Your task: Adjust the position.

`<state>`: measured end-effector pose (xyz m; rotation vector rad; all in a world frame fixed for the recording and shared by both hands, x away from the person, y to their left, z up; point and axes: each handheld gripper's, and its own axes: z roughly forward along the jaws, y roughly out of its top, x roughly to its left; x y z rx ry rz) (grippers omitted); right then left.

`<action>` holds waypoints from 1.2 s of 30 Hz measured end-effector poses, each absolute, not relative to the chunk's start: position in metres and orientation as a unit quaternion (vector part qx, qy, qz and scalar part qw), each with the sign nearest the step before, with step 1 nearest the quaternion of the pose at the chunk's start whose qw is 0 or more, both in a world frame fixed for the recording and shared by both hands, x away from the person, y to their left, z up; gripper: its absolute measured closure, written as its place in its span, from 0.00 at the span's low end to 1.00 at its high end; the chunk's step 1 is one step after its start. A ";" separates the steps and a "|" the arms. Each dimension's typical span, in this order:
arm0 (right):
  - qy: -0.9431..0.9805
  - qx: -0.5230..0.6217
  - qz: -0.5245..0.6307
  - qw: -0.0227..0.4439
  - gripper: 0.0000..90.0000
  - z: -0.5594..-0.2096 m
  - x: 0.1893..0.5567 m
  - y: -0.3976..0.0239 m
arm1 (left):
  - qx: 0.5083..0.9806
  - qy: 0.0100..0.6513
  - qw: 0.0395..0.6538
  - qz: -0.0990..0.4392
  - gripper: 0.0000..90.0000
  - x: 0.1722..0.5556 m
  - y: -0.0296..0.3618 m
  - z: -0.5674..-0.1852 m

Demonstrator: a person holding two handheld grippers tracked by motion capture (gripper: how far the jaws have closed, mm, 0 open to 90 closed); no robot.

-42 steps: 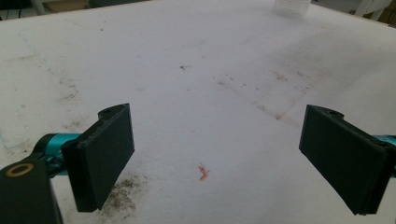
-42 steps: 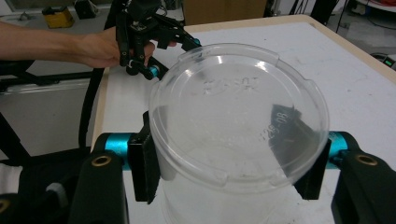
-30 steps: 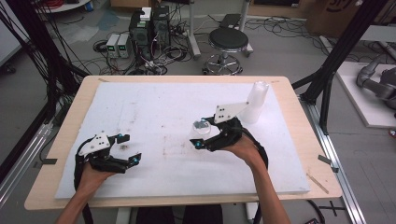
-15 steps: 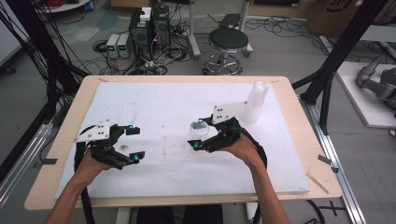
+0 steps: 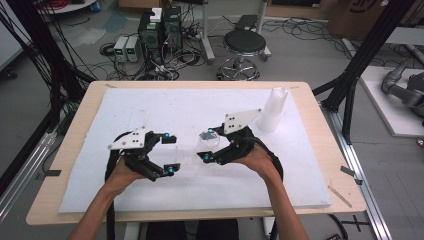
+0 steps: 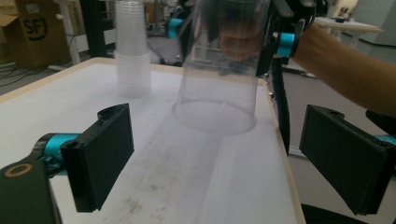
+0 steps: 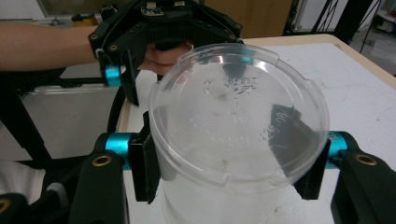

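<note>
A clear plastic cup (image 5: 208, 139) stands upside down, mouth toward the white board (image 5: 150, 105), with my right gripper (image 5: 207, 145) shut on it near its base. In the right gripper view the cup's embossed base (image 7: 238, 116) faces the camera, and a black pad presses on each side of it. My left gripper (image 5: 172, 153) hovers just left of the cup, jaws wide open and empty. Its view looks between the two pads (image 6: 100, 161) at the cup (image 6: 217, 70), with the right gripper (image 6: 280, 28) behind it. The left gripper (image 7: 163, 28) faces the right gripper's camera.
A stack of clear cups (image 5: 274, 110) stands at the board's back right, also in the left gripper view (image 6: 132, 51). Past the table's far edge are a stool (image 5: 244, 42), boxes with cables (image 5: 160, 30) and black frame legs.
My left gripper has moved right and a little up, from the board's left front toward the cup, still open. The right gripper and the cup have kept still.
</note>
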<state>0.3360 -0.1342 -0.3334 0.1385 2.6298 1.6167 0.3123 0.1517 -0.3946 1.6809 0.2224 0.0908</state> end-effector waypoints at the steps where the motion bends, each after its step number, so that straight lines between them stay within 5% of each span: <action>1: 0.851 0.044 0.522 0.025 0.43 -0.333 0.335 -0.133 | 0.743 0.094 0.662 0.037 0.11 0.313 0.147 -0.395; 20: 0.837 0.038 0.545 0.015 0.43 -0.332 0.335 -0.133 | 0.730 0.083 0.678 0.011 0.11 0.322 0.107 -0.402; 36: 0.831 0.042 0.555 0.007 0.43 -0.333 0.336 -0.133 | 0.728 0.082 0.680 0.011 0.23 0.325 0.103 -0.403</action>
